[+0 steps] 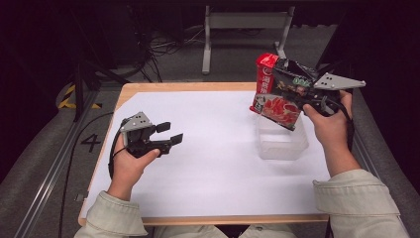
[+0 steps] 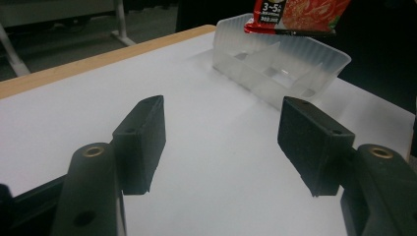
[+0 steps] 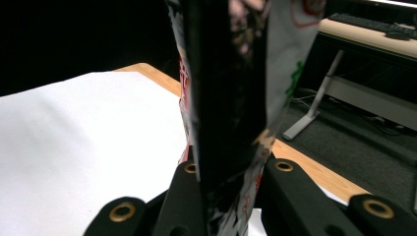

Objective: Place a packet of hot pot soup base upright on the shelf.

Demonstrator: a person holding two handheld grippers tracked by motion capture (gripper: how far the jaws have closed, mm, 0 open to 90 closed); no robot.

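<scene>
In the high view, the right claw (image 1: 301, 97) is held up over the far right part of the surface (image 1: 213, 148), clenched on a red and black snack packet (image 1: 280, 91) that hangs tilted in the air. A second red packet (image 1: 264, 74) stands upright just behind it, near the far edge. Directly below the held packet a clear plastic container (image 1: 281, 141) rests on the white sheet. The left claw (image 1: 168, 134) hovers well apart from these, at the left side of the surface, its jaws spread with nothing between them, pointing toward the right. In the left gripper view, the left claw (image 2: 221, 142) stands released above bare white sheet, and farther off the clear plastic container (image 2: 282, 69) shows its inner dividers, which split it into compartments; the lower edge of the snack packet (image 2: 295, 17) hangs just above the container's far rim, whether touching it cannot be told. In the right gripper view, the right claw (image 3: 231, 177) pinches the snack packet (image 3: 231, 88) tightly at its lower end, the packet rising edge-on from between the jaws, with the surface (image 3: 78, 132) spreading out at the left behind it.
</scene>
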